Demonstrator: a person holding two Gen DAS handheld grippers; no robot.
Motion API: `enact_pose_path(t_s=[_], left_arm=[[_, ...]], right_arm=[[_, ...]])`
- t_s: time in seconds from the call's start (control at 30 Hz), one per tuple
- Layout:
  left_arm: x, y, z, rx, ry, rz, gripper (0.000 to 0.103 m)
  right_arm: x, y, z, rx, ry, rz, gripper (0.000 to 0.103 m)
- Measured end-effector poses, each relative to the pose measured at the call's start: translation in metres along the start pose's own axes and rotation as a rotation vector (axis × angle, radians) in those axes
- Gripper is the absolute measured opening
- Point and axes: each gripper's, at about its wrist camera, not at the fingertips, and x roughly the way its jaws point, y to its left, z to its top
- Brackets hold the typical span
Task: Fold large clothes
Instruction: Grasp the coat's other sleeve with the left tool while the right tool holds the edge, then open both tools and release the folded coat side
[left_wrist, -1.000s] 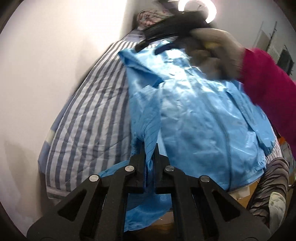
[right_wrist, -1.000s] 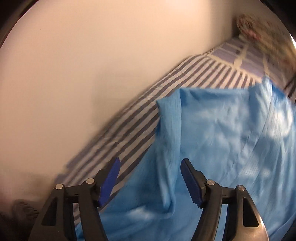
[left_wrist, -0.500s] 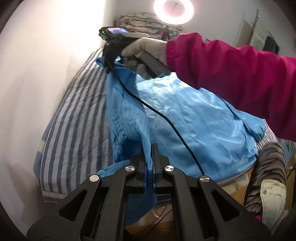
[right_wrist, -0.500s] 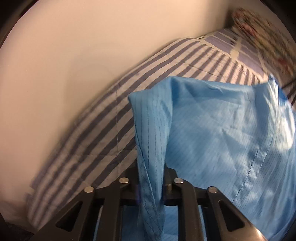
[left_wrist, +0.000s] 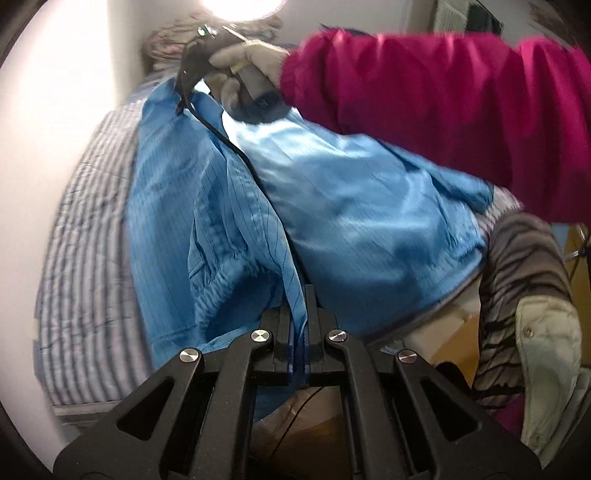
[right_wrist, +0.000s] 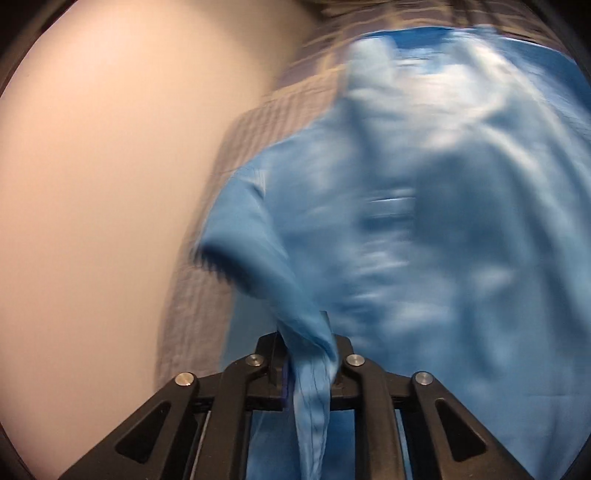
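A large blue pinstriped garment (left_wrist: 354, 206) lies spread on a striped bed (left_wrist: 85, 236). My left gripper (left_wrist: 298, 325) is shut on the garment's near left edge and holds it lifted. My right gripper (right_wrist: 308, 354) is shut on the garment's far left edge (right_wrist: 266, 266); it also shows in the left wrist view (left_wrist: 184, 88), held by a gloved hand at the far end of the bed. The left side of the garment hangs raised between the two grippers. The right wrist view is blurred by motion.
A pale wall (left_wrist: 55, 110) runs along the bed's left side. The person's magenta sleeve (left_wrist: 443, 103) crosses above the garment. Their striped trouser leg (left_wrist: 517, 280) stands by the bed's right front. A patterned pillow (left_wrist: 173, 40) lies at the far end.
My right gripper closed on the garment's far left edge and lifted it. Both grippers now hold the left side raised and carry it over toward the right.
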Motion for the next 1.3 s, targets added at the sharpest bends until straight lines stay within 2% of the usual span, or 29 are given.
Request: enact_pose_path(t_s=[0.07, 0.13, 0.2, 0.27, 0.33, 0.47, 0.53, 0.57, 0.6, 0.63, 0.67, 0.73, 0.8, 0.93, 1.0, 1.1, 1.17, 1.3], left_arm=[[0.008, -0.007, -0.001, 0.010, 0.020, -0.013, 0.000], [0.012, -0.010, -0.001, 0.016, 0.026, -0.016, 0.000], [0.013, -0.012, 0.000, 0.019, 0.028, -0.016, 0.000], [0.013, -0.012, 0.001, 0.016, 0.028, -0.013, 0.000], [0.013, -0.013, 0.004, 0.003, 0.023, -0.020, 0.000], [0.014, -0.021, 0.011, 0.015, 0.009, -0.047, 0.000], [0.019, -0.027, 0.012, 0.035, 0.029, -0.041, 0.001], [0.020, -0.030, 0.012, 0.046, 0.033, -0.043, 0.001], [0.019, -0.031, 0.011, 0.053, 0.038, -0.043, 0.003], [0.016, -0.031, 0.010, 0.055, 0.043, -0.042, 0.011], [0.013, -0.030, 0.008, 0.051, 0.044, -0.057, 0.017], [0.004, -0.026, 0.005, 0.038, 0.034, -0.089, 0.040], [-0.007, -0.022, 0.000, 0.015, 0.026, -0.121, 0.041], [-0.028, -0.020, -0.006, -0.002, -0.003, -0.128, 0.041], [-0.039, -0.011, -0.007, -0.037, -0.027, -0.122, 0.041], [-0.053, 0.018, -0.009, -0.133, -0.057, -0.102, 0.041], [-0.056, 0.042, -0.011, -0.198, -0.062, -0.057, 0.041], [-0.044, 0.083, -0.012, -0.324, -0.048, -0.010, 0.041]], right_arm=[[-0.006, -0.006, 0.003, -0.002, -0.023, -0.008, 0.032], [-0.010, -0.005, 0.005, -0.018, -0.035, 0.004, 0.033], [-0.010, -0.002, 0.010, -0.046, -0.051, -0.032, 0.027], [-0.007, 0.003, 0.016, -0.060, -0.039, -0.054, 0.012], [-0.004, 0.004, 0.023, -0.082, -0.038, -0.068, 0.007], [-0.003, 0.005, 0.034, -0.156, -0.060, -0.115, 0.006], [-0.001, 0.006, 0.034, -0.188, -0.055, -0.138, 0.012], [-0.001, 0.006, 0.033, -0.206, -0.049, -0.169, 0.029], [-0.004, 0.006, 0.032, -0.209, -0.046, -0.190, 0.039], [-0.009, 0.002, 0.029, -0.209, -0.053, -0.198, 0.044], [-0.016, 0.000, 0.026, -0.211, -0.062, -0.203, 0.044], [-0.032, -0.005, 0.020, -0.207, -0.066, -0.204, 0.044], [-0.053, -0.012, 0.010, -0.190, -0.067, -0.179, 0.044], [-0.086, -0.017, -0.027, -0.193, -0.041, -0.141, 0.044], [-0.104, -0.017, -0.064, -0.201, -0.015, -0.103, 0.044], [-0.119, -0.020, -0.120, -0.178, 0.045, -0.054, 0.047], [-0.121, -0.021, -0.155, -0.163, 0.095, -0.028, 0.047], [-0.114, -0.024, -0.213, -0.118, 0.162, 0.000, 0.048]])
